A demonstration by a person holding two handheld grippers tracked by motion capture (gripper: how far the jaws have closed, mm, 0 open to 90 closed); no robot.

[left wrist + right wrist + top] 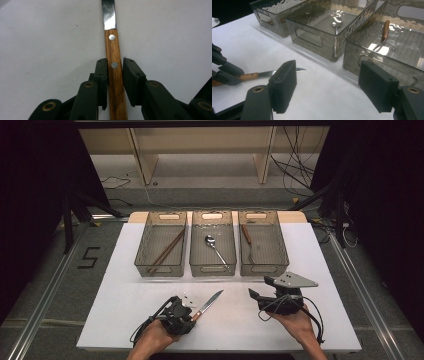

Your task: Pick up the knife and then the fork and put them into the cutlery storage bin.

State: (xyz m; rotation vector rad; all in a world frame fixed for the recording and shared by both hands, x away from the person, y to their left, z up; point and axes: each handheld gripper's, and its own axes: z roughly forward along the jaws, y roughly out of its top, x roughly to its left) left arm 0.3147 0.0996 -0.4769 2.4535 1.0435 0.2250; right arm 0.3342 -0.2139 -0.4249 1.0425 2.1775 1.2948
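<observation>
A knife (207,304) with a wooden handle and a steel blade lies on the white table, blade pointing toward the trays. My left gripper (193,315) is shut on the handle. In the left gripper view its pads (102,72) press both sides of the knife's handle (112,47), just behind the second rivet. The right gripper view shows the knife (270,73) at the left, with the left gripper (225,75) holding it. My right gripper (260,287) hovers at the front right, jaws wide and open (327,85), nothing between them.
Three smoky clear trays stand in a row at the back of the table. The left tray (160,269) holds brown chopsticks (167,250). A spoon (215,247) lies in the middle tray (212,269). Inside the right tray (264,269) is a wooden-handled utensil (246,234).
</observation>
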